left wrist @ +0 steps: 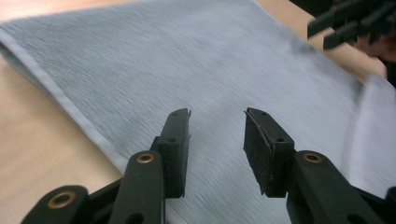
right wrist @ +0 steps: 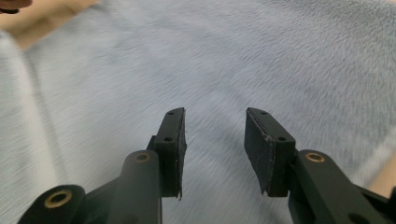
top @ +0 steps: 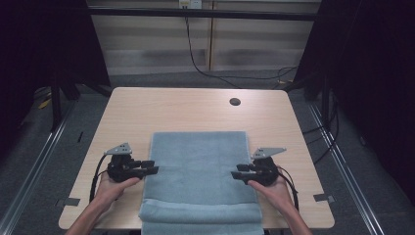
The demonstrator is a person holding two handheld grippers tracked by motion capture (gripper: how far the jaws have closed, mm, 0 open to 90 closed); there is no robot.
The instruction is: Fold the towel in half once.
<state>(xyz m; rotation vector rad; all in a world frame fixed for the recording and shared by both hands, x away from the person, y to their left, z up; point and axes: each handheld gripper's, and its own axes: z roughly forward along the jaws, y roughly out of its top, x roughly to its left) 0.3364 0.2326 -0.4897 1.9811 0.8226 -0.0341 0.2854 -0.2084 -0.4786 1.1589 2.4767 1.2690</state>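
Light wood bench (top: 195, 110), rounded corners, a small dark cable hole (top: 235, 102) near its far edge toward the right corner. Blue-grey terry towel (top: 198, 171) lies flat down the middle of the bench, running from about mid-depth to the near edge, where a folded band hangs slightly past the edge; probably spread this way so both long sides can be reached at once for a fold. Left gripper (top: 150, 169) sits at the towel's left side edge, right gripper (top: 238, 174) at its right side edge, both pointing inward toward each other and level with the bench, hands low near the near corners; placement looks symmetric, so my guess is a two-handed pickup of the side edges. Left gripper view: fingers (left wrist: 175, 140) stand apart over the towel, nothing between them, towel hem runs diagonally beside them with bare wood beyond. Right gripper view: fingers (right wrist: 268, 144) likewise apart above the pile, gripping nothing. Both views are motion-blurred. No brand, label or readable writing on the towel, bench or grippers. Grey three-cornered plates top both grippers; cables trail back by the wrists.
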